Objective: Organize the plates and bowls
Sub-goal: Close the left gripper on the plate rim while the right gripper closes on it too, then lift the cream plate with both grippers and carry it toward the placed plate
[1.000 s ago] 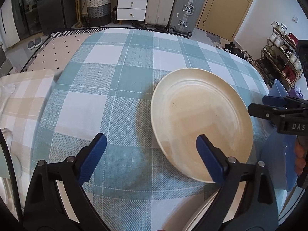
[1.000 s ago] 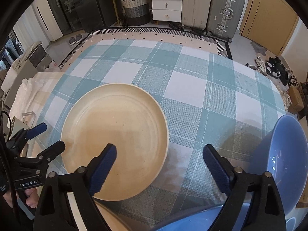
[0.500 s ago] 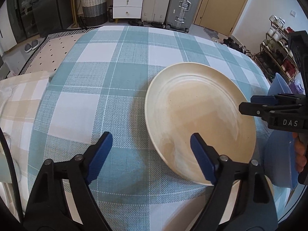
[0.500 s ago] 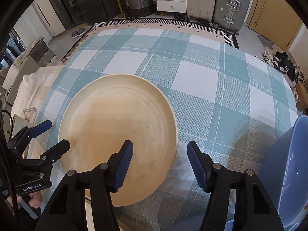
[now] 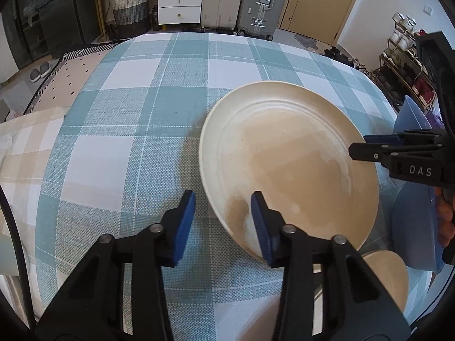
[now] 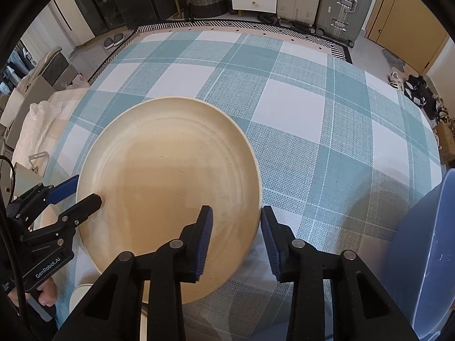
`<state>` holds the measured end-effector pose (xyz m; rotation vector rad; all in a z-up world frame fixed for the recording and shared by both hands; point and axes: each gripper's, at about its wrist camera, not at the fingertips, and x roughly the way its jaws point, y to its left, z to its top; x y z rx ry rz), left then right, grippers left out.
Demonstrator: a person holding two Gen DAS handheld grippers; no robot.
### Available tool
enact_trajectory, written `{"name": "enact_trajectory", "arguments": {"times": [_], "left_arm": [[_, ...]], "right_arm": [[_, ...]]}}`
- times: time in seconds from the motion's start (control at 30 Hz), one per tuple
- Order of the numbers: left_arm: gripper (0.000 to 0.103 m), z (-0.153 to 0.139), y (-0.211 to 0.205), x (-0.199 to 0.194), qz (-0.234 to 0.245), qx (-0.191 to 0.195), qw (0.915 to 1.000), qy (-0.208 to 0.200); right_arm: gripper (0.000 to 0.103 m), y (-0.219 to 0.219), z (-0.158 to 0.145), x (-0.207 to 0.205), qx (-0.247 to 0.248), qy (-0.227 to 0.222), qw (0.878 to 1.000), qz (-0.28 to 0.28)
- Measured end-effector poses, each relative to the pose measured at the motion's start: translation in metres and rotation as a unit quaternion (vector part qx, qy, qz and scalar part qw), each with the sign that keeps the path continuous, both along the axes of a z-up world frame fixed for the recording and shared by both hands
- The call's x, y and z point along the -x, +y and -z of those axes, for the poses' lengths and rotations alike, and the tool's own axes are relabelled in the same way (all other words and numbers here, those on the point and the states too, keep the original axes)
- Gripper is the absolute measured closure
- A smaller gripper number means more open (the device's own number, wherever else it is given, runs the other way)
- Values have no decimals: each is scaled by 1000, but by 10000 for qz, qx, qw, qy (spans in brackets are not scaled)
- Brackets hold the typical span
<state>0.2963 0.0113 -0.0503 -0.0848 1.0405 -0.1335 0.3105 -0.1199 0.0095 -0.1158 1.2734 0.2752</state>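
A large cream plate (image 5: 290,164) lies on the teal checked tablecloth (image 5: 136,119); it also shows in the right wrist view (image 6: 167,187). My left gripper (image 5: 223,218) straddles the plate's left rim, one finger over the plate and one outside, with a gap left. My right gripper (image 6: 236,238) straddles the plate's right rim the same way. Neither pair of pads visibly presses the rim. A blue bowl (image 6: 426,250) sits at the right. A second cream dish (image 5: 384,278) lies near the front edge.
The tablecloth (image 6: 312,113) reaches to the far edge. A beige checked cloth (image 5: 25,142) lies at the left. Drawers, a basket and suitcases stand on the floor beyond.
Both grippers have narrowed from wide open and moved in, so that each now straddles a side of the plate's rim. The plate has stayed on the cloth.
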Motion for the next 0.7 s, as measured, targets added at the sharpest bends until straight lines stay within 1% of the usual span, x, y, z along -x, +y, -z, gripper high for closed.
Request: {"name": "enact_trajectory", "arguments": {"times": [0.07,0.17,0.37,0.6,0.7], "left_arm": [[76,0,-3,1,55,-36,10000,-34],[77,-1,-7,1,56,-178,9998,-83],[78,-2,-8,2,72,-204,9997,-112],[78,-6,-10,5,60,-325,9992,-204],[78,-8,-10,6,53,-347,9991,-232]], "right_arm": [[73,0,1,0,29,-1,10000,-8],[76,0,2,1,110,-15,9999,-29],[80,1,2,2,216,-97,9997,-41],[84,3,1,7,343,-248,9991,-101],[88,3,0,7,375,-286,9988,-115]]}}
